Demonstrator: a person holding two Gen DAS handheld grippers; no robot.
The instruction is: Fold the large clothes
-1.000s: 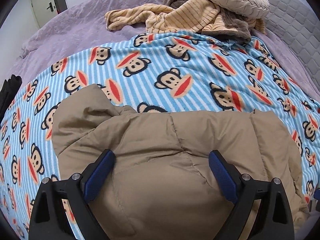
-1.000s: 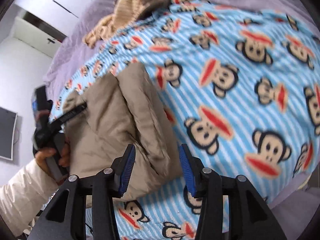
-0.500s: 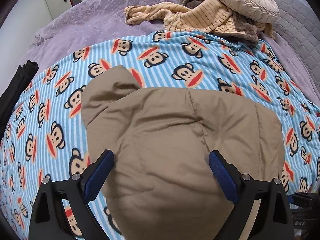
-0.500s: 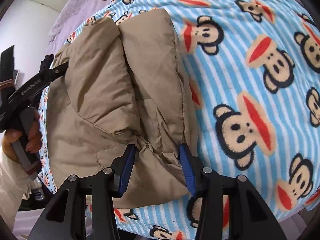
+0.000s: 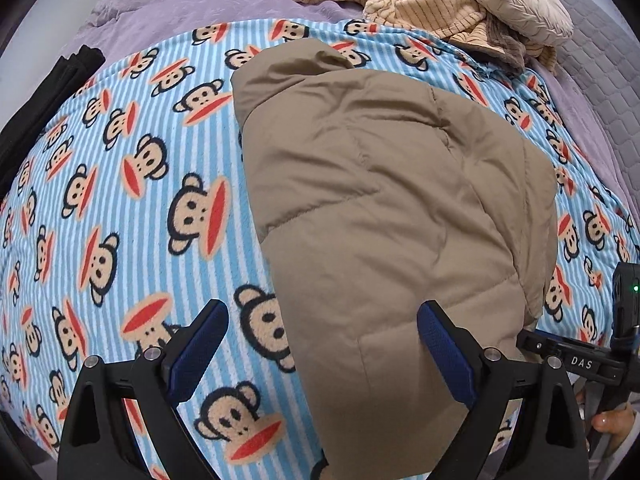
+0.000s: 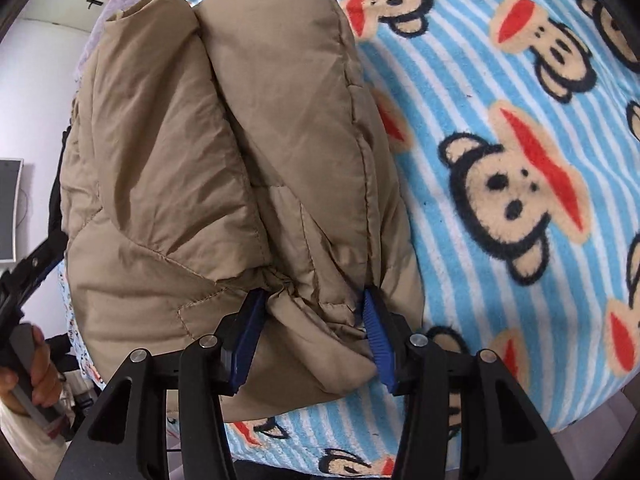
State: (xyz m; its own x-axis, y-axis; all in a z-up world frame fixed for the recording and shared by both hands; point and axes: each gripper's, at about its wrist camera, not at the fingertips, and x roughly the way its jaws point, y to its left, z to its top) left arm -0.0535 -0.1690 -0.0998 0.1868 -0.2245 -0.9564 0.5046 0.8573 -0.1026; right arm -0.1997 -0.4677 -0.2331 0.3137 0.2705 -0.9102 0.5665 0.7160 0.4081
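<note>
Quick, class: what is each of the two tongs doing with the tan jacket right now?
Left tongs: open wide, holding nothing, above the tan jacket.
Right tongs: pads pressed on a bunched edge of the jacket, jaws easing open slightly.

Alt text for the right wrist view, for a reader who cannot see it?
The right gripper has a bunched edge of a folded tan puffer jacket between its blue fingers, its jaws opening. The jacket lies on a blue striped monkey-print blanket; at far left, a hand holds the other gripper's handle.
</note>
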